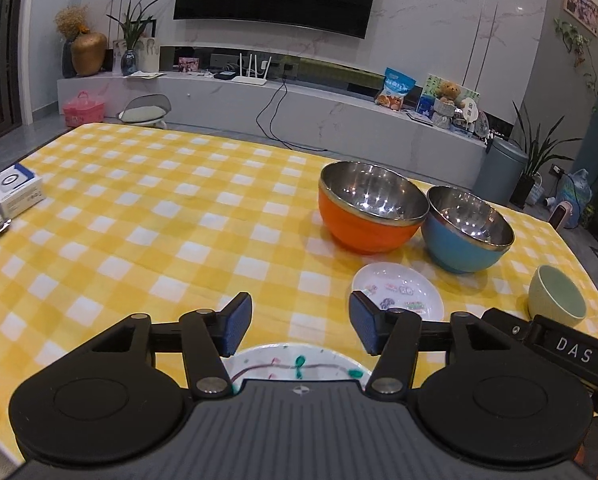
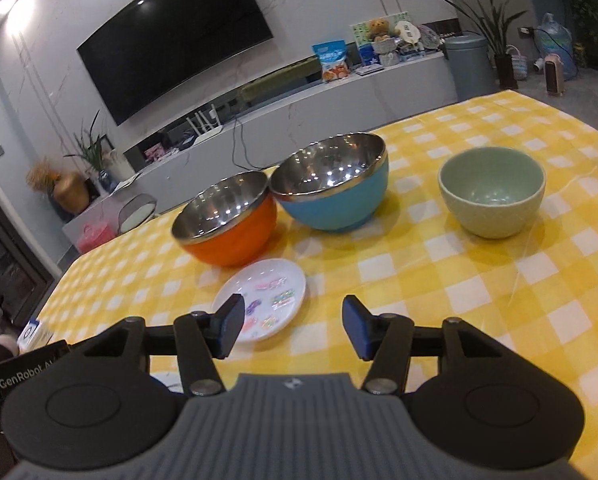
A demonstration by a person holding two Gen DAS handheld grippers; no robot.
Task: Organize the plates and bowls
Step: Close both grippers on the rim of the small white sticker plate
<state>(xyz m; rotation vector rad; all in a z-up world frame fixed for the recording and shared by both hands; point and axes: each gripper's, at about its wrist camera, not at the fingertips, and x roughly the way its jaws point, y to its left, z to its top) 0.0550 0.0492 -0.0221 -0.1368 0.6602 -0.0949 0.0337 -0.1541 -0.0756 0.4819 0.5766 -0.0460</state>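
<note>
The orange-walled round bowl (image 2: 227, 222) and blue-walled round bowl (image 2: 333, 190) had mirror-bright steel linings. The pale green ceramic bowl (image 2: 492, 196) looked matt and speckled, the small white printed plate (image 2: 261, 300) glossy, the yellow-checked tablecloth (image 1: 139, 216) soft woven.

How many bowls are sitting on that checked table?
3: an orange bowl touching a blue bowl at the rims, and a green bowl apart on the right. No others show in either view.
</note>
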